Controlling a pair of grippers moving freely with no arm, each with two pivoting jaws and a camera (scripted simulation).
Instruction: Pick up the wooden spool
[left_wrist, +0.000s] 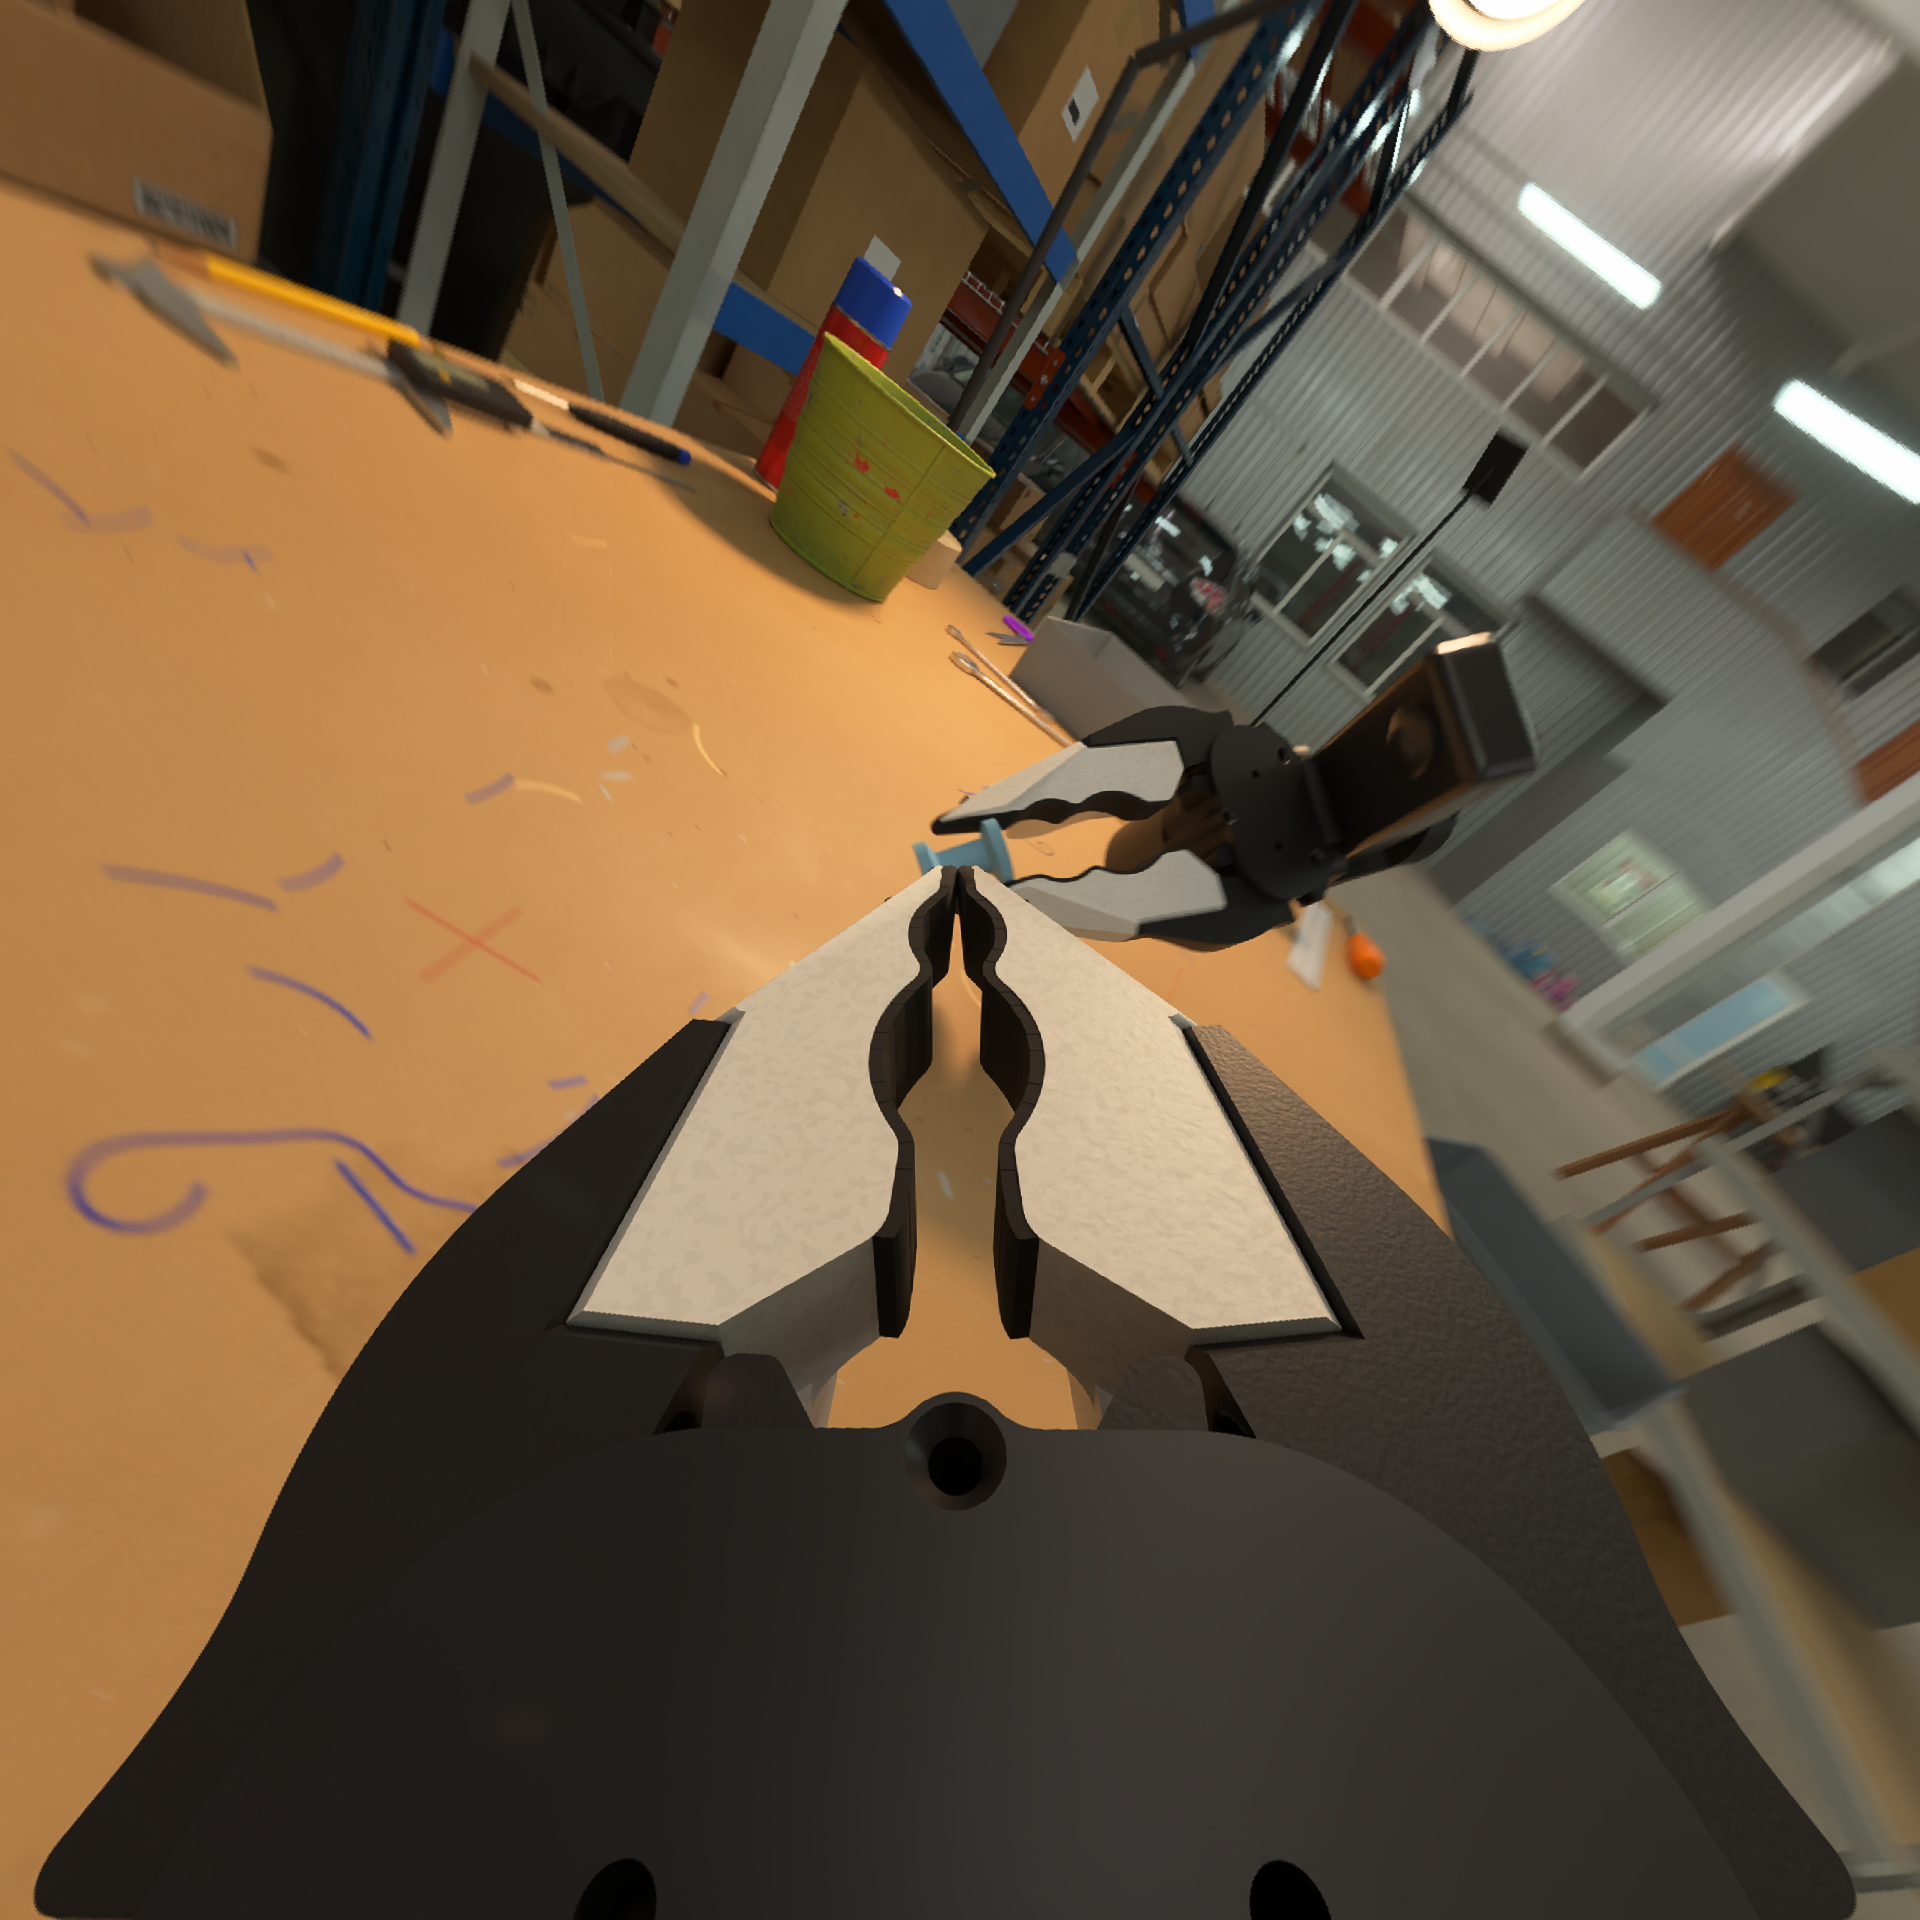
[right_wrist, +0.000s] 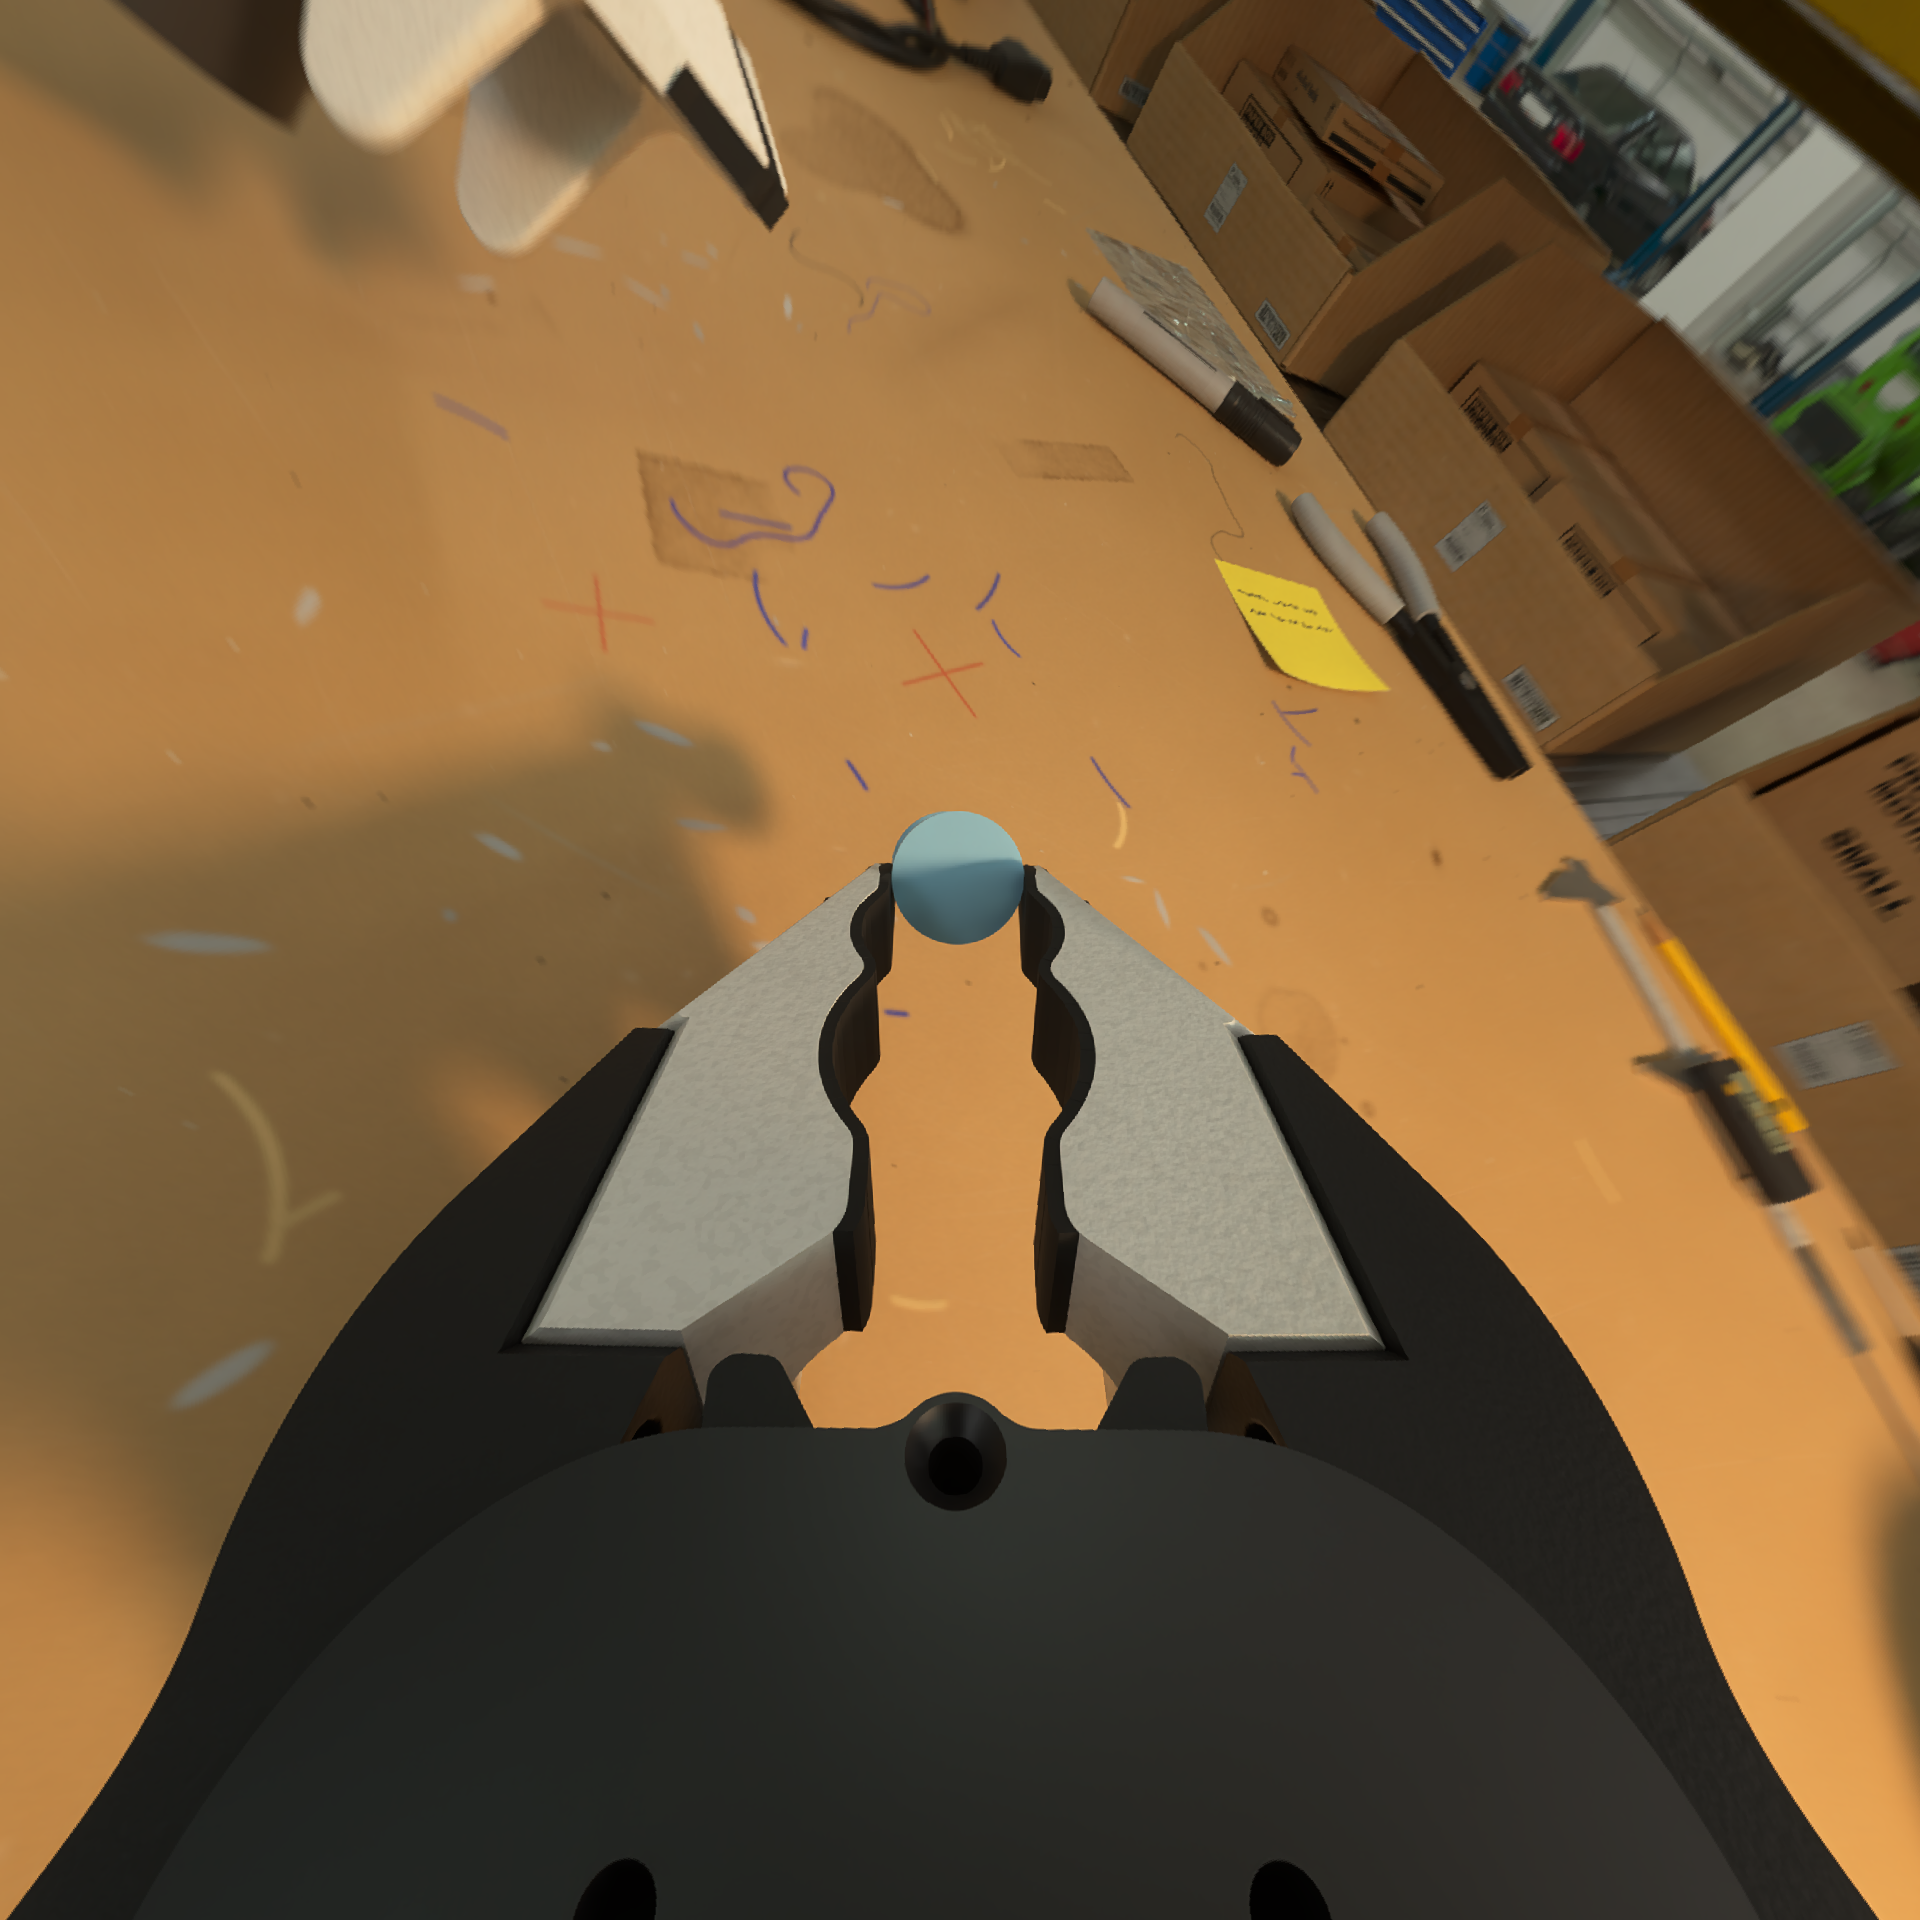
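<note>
I'm working over the bench (right_wrist: 416, 1039), a wide orange board with pen marks, and cardboard boxes (right_wrist: 1507, 436) along its far edge. A green bucket (left_wrist: 873, 488) stands well away from the action. My left gripper (left_wrist: 956, 883) hangs idle just beside the work, its tips all but touching and nothing between them. My right gripper (right_wrist: 957, 883) has its tips pressed against either side of the spool (right_wrist: 957, 878), a small pale-blue piece seen end-on, so I judge it closed on it, partway open by the spool's width. The spool sits at the very fingertips, low over the bench; I can't tell whether it has left the surface. My worry is that shallow hold: a quick lift or tilt could let the spool roll out, and the left gripper is close enough to knock it.
</note>
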